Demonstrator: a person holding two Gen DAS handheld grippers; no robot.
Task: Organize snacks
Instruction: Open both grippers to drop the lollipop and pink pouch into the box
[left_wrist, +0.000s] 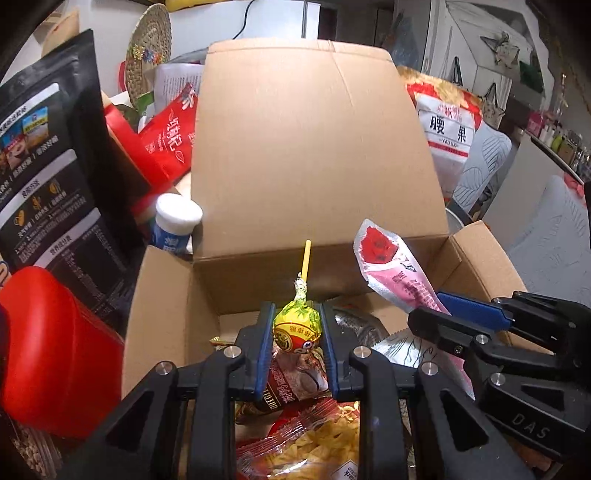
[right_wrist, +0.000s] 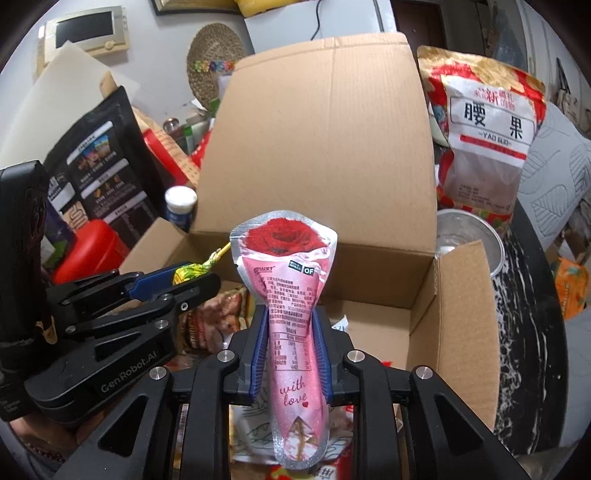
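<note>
The left gripper (left_wrist: 296, 325) clamps its fingers on a lollipop (left_wrist: 296, 329) above the open cardboard box (left_wrist: 295, 147). Just beside it, the right gripper (right_wrist: 290, 332) pinches a pink rose-printed pouch (right_wrist: 291, 314) upright over the same box, where other snack packets (left_wrist: 314, 443) lie.

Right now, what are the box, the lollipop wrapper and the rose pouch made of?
Box: corrugated cardboard, matte brown, fluting lines and creases visible.
Lollipop wrapper: likely thin foil or film, glossy, crinkled, twisted at the stick.
Rose pouch: looks like metallised plastic film, shiny silver sealed edge.
</note>
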